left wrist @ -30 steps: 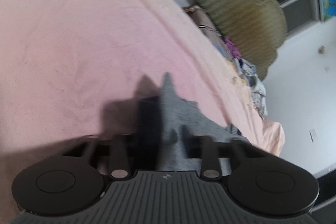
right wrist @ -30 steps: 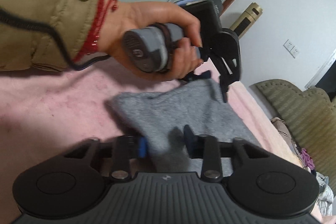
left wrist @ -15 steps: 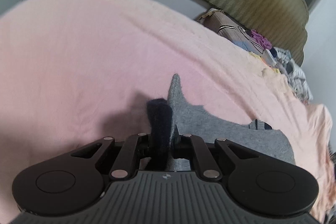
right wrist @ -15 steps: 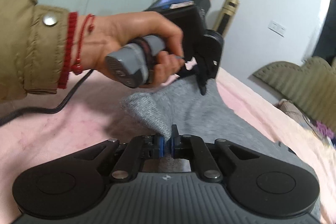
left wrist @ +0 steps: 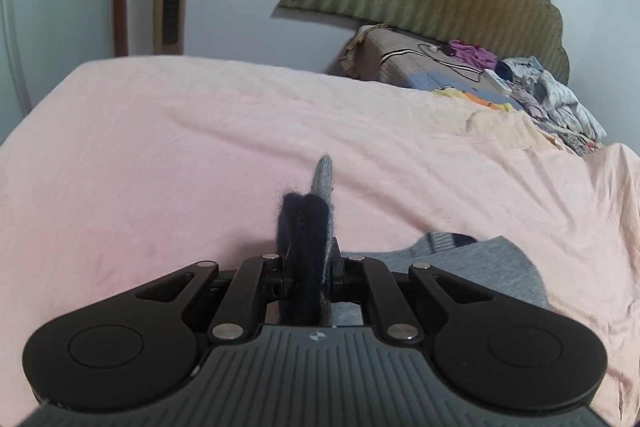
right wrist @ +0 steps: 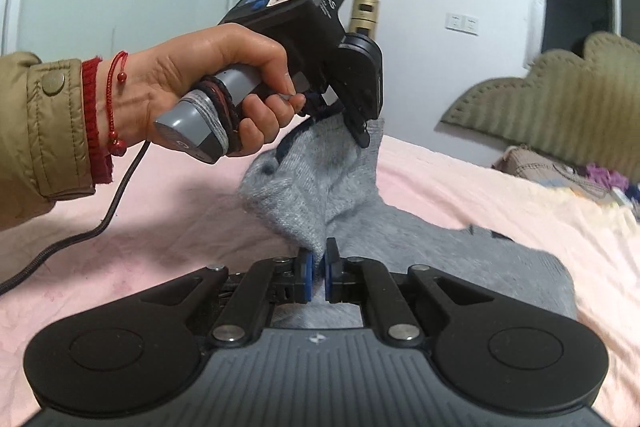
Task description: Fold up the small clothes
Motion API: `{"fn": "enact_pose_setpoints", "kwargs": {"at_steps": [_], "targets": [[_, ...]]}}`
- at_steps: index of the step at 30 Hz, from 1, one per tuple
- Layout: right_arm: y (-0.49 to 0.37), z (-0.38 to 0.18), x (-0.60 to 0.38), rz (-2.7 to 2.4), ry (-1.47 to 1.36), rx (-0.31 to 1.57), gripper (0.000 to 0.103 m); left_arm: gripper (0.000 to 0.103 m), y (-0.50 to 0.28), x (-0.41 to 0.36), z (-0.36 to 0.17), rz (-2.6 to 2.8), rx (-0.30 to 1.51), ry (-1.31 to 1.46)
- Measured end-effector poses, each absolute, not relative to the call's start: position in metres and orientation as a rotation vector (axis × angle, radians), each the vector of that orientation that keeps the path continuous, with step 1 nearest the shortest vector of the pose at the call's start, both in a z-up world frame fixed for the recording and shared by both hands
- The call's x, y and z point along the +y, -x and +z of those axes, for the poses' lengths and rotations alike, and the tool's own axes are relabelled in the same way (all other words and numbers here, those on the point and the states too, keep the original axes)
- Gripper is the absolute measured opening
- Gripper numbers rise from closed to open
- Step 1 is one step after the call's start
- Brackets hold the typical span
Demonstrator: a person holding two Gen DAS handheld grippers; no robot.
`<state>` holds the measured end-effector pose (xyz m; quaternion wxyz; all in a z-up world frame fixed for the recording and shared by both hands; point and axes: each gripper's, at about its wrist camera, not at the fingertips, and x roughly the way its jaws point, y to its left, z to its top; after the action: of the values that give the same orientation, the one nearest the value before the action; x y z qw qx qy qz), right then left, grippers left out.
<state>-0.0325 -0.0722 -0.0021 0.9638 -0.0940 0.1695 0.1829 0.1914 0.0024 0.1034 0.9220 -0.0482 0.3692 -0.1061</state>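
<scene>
A: How many grippers, how many garments?
B: Two grippers, one grey sweater. Right gripper pinches its near edge; left gripper clamps the far dark-trimmed edge, lifted over the pink bed.

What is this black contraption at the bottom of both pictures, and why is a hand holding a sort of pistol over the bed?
There is no robot here: a person holds a hand-operated clamp in each hand, each with a camera looking along its two fingers. The black shape at the bottom is the clamp that carries the camera. One picture looks out from the left gripper, the other from the right gripper. The "pistol" is the left gripper seen from the right one, in the person's hand. A small grey knitted garment lies partly on the pink bedsheet. Both clamps are shut on its edge, holding that part up off the sheet.
</scene>
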Motion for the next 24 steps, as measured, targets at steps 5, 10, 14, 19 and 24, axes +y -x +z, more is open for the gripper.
{"fn": "enact_pose_setpoints", "kwargs": {"at_steps": [5, 10, 14, 19, 24], "targets": [[0.041, 0.000, -0.096, 0.338, 0.118, 0.335, 0.006, 0.012, -0.193, -0.033, 0.108, -0.242, 0.751, 0.067], [0.051, 0.001, -0.118, 0.305, 0.066, 0.326, 0.005, 0.012, -0.194, -0.067, 0.109, -0.270, 0.746, 0.035], [0.049, -0.002, -0.135, 0.272, 0.043, 0.330, 0.005, 0.012, -0.196, -0.091, 0.107, -0.291, 0.743, 0.010], [0.049, -0.005, -0.158, 0.222, 0.000, 0.337, 0.005, 0.012, -0.201, -0.123, 0.101, -0.320, 0.739, -0.023], [0.049, -0.009, -0.182, 0.174, -0.054, 0.352, 0.005, 0.012, -0.206, -0.155, 0.091, -0.349, 0.754, -0.048]]}}
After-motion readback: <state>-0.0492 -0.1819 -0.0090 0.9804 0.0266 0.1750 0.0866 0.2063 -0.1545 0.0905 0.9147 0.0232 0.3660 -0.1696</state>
